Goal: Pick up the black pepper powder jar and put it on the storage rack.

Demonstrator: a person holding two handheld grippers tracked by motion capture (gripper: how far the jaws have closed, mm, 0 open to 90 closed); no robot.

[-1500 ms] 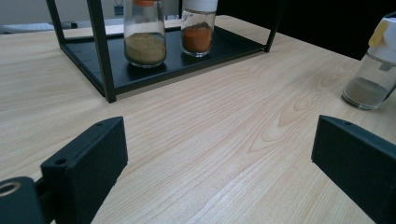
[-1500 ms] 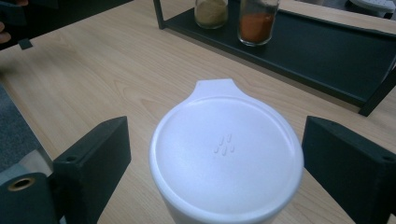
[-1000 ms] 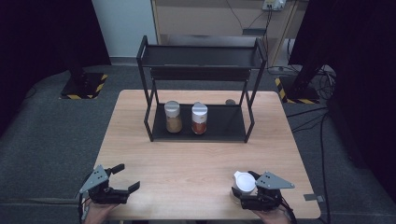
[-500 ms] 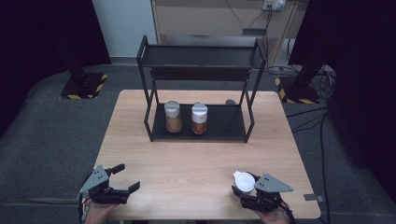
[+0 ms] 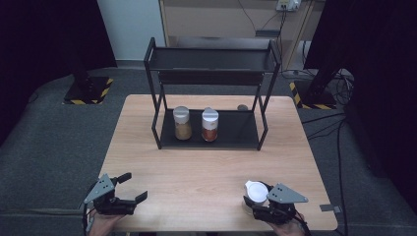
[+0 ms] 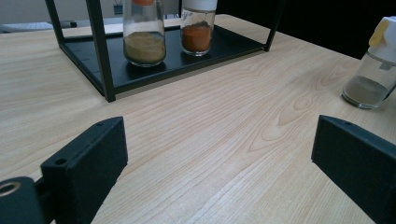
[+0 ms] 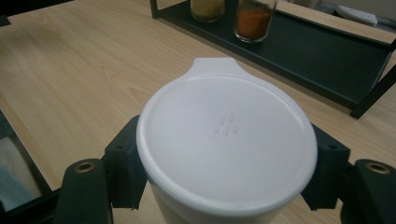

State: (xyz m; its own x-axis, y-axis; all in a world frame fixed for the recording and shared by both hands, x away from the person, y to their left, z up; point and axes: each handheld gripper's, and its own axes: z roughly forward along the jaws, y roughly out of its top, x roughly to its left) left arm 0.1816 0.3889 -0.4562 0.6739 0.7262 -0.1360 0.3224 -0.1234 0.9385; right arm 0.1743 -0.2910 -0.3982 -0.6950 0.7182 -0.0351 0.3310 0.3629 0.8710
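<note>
Dark floor surrounds the desk. Two jars already stand in the rack; the third jar, at the near edge, is clamped in the right tongs, unshelved. Left tongs gape empty.

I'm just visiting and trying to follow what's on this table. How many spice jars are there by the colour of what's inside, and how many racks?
Glass jars of yellow-brown powder with white lids: 1
Glass jars of orange-red powder with white lids: 1
Glass jars of grey-brown powder with white lids, clamped in the right gripper: 1
Black metal two-tier racks: 1
Total: 4
</note>
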